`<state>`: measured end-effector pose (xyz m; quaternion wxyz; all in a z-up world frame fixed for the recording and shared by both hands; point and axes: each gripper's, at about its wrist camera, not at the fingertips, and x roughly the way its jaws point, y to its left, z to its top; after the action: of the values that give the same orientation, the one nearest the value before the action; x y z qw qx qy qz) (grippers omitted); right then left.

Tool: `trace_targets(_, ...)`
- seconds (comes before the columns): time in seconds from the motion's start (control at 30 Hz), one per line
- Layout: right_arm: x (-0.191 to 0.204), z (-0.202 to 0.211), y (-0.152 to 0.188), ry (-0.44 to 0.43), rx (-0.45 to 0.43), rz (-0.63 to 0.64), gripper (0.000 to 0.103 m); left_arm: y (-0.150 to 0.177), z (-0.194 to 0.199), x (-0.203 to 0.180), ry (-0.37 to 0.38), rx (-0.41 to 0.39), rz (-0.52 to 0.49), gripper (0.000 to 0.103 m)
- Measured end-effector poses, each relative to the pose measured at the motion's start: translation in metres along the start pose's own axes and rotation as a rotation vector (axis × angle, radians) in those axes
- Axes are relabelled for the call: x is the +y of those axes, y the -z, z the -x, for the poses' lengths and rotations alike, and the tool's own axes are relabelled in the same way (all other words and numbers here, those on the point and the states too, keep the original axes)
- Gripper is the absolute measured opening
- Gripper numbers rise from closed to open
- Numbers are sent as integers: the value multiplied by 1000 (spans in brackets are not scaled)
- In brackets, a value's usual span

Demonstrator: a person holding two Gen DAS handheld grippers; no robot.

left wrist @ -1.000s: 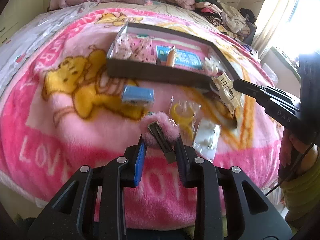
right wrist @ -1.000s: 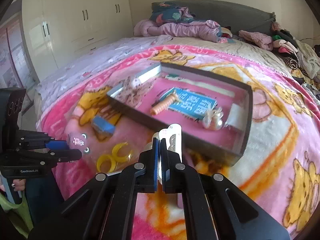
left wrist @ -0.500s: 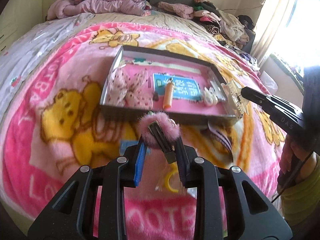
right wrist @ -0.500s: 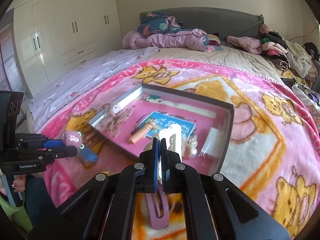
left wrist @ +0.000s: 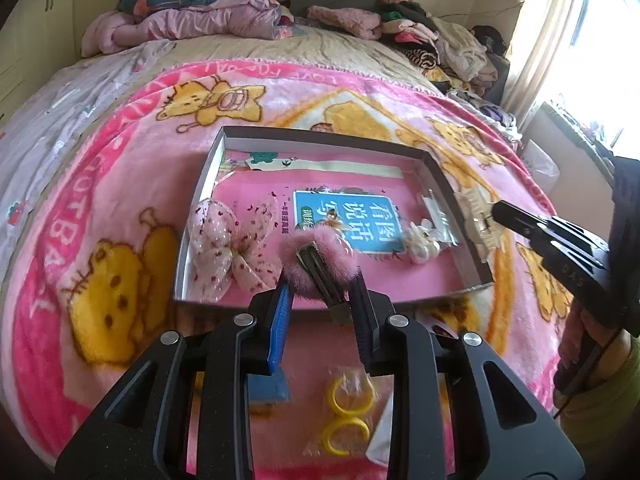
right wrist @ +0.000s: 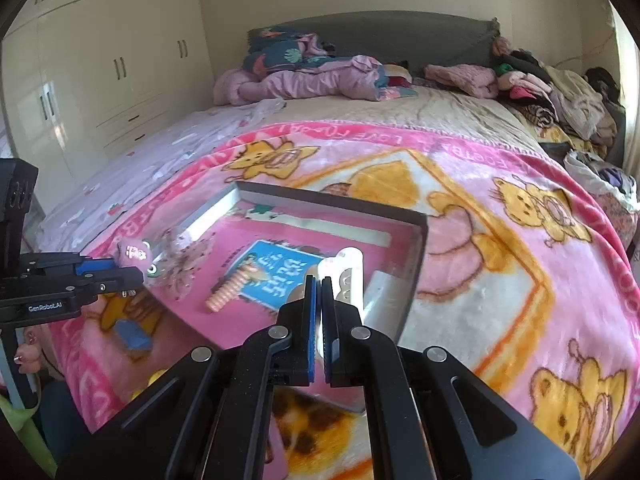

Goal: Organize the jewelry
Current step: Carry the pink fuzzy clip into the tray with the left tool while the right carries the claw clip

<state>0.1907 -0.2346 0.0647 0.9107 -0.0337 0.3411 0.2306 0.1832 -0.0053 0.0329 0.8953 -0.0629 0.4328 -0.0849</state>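
Observation:
A shallow grey tray (left wrist: 436, 168) with a pink floor lies on the pink blanket; it also shows in the right wrist view (right wrist: 416, 256). My left gripper (left wrist: 320, 280) is shut on a fluffy pink hair clip (left wrist: 320, 256), held over the tray's near edge. It also shows in the right wrist view (right wrist: 136, 254). My right gripper (right wrist: 319, 280) is shut on a cream hair clip (right wrist: 346, 276), held over the tray's right wall (left wrist: 476, 216). In the tray lie a pink dotted bow (left wrist: 228, 248), a blue card (left wrist: 348, 216), pearl pieces (left wrist: 420, 244) and an orange spiral piece (right wrist: 228, 288).
On the blanket in front of the tray lie yellow rings in a clear bag (left wrist: 346, 412) and a small blue box (right wrist: 134, 334). Piles of clothes (right wrist: 320, 72) cover the bed's far end. White wardrobes (right wrist: 100, 80) stand at left, a window (left wrist: 600, 40) at right.
Both grippers have risen and moved forward over the tray with their clips. The yellow rings and blue box have dropped toward the bottom of the views.

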Motion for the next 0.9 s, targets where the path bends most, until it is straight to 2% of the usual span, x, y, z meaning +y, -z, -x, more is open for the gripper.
trace_targets(0.37, -21, -16, -4, 24, 7, -37, 3, -19, -32, 2, -18, 26, -1, 20)
trace_targets(0.9, -35, -42, -13, 44, 23, -56, 3, -23, -72, 8, -28, 83, -1, 21)
